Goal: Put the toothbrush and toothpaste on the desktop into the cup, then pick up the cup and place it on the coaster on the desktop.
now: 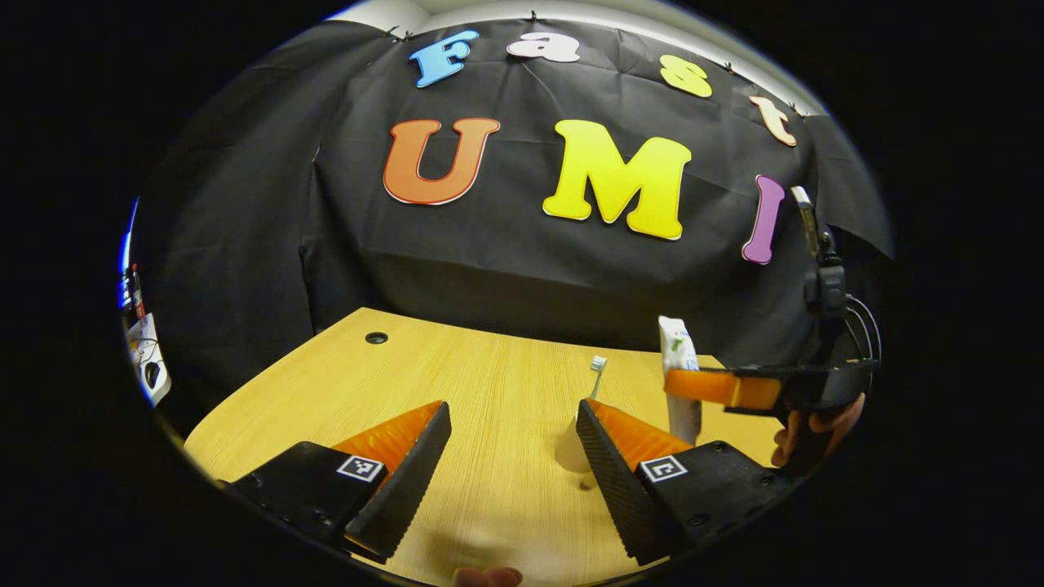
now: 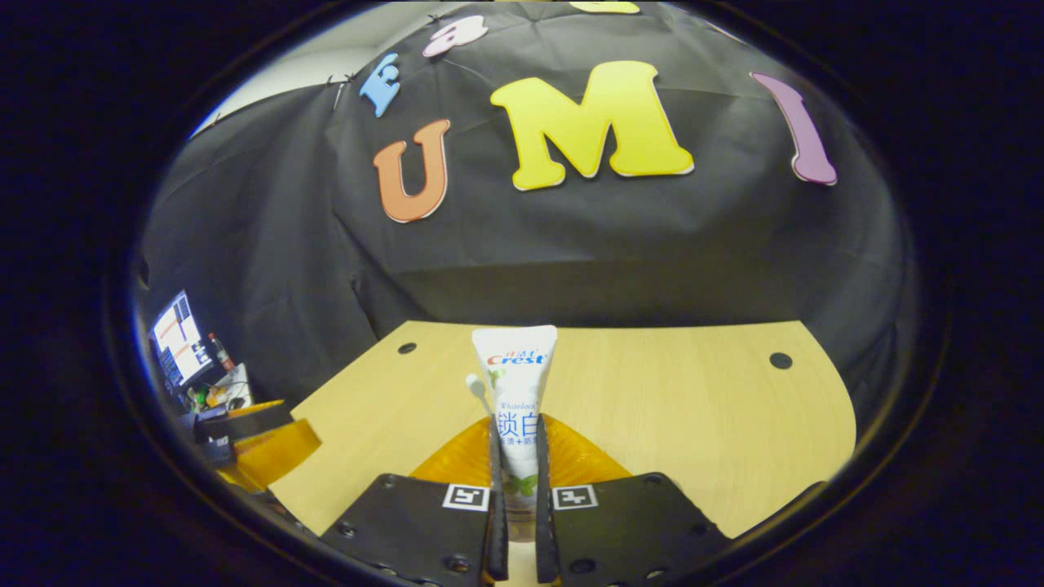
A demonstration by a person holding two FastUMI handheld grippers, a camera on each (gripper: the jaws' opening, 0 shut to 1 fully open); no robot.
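In the right gripper view, the right gripper (image 2: pixel 515 522) has both fingers clamped on the toothpaste (image 2: pixel 514 391), which stands upright between them, its flat crimped end topmost. The toothbrush (image 2: pixel 479 395) pokes up just beside the tube, head uppermost. In the left gripper view, the left gripper (image 1: pixel 510 456) hovers over the wooden worktop (image 1: pixel 457 383) with its fingers wide apart and nothing between them. Just beyond its right-hand finger sits the pale cup (image 1: pixel 572 452), the toothbrush rising from it, with the held tube above and just beyond the cup.
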